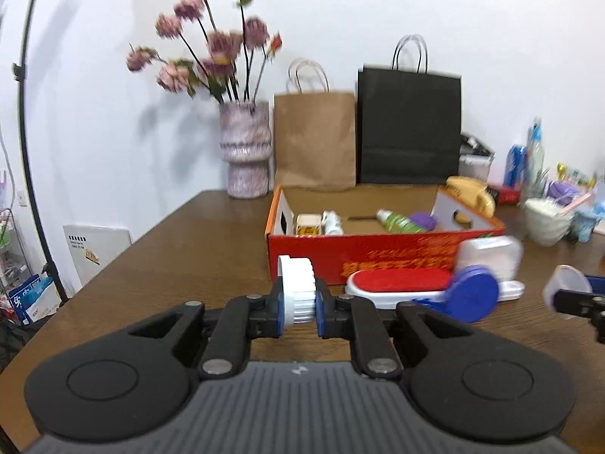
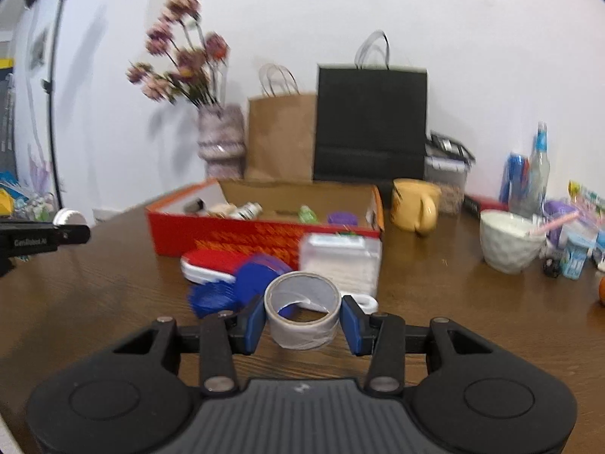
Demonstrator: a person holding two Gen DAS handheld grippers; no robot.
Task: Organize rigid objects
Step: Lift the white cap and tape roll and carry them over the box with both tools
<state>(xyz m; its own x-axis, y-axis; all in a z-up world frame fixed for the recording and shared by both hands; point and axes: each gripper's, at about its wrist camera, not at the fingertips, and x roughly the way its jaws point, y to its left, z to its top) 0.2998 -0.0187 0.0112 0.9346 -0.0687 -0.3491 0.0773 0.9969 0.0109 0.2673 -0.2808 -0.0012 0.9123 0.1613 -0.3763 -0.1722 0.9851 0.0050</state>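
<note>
partway, i judge: red box [image 1: 378, 255] already holds small bottles and a purple item. left gripper [image 1: 298, 308] clamps a white ribbed cap [image 1: 297, 283] above the table; right gripper [image 2: 302, 321] pinches a tape roll [image 2: 302, 312]. red-topped brush [image 1: 397, 283], blue discs [image 1: 472, 297] and white case [image 1: 487, 257] remain outside. motion blur obscures box contents.
</note>
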